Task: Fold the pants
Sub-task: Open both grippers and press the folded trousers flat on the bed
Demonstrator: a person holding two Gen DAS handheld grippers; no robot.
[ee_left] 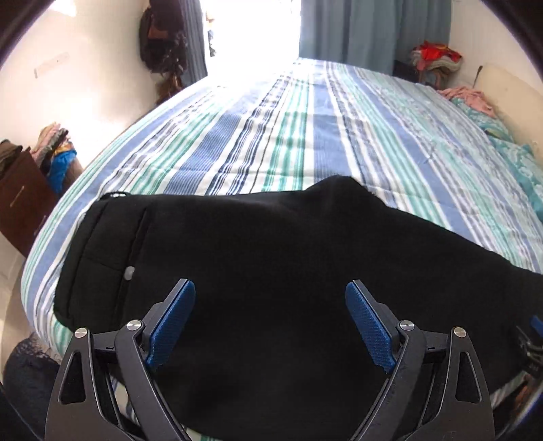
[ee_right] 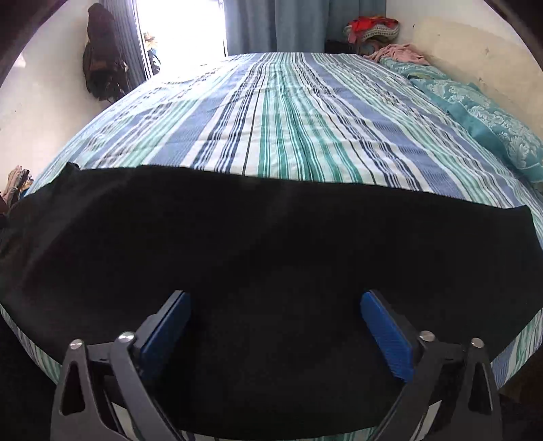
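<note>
Both grippers are held spread wide above black pants (ee_left: 271,257) on a striped bed (ee_left: 305,129).
Left gripper (ee_left: 270,288) and right gripper (ee_right: 275,298) grasp nothing; teal pillows (ee_right: 482,115) are seen beyond the pants.

Blown-out daylight from the window (ee_left: 251,30); fisheye edges bend and darken.

Your left gripper (ee_left: 270,290) points steeply downward with its blue pads (ee_left: 370,327) spread wide and nothing pinched between them. Your right gripper (ee_right: 275,302) is tilted down likewise, jaws fully apart and empty.
</note>
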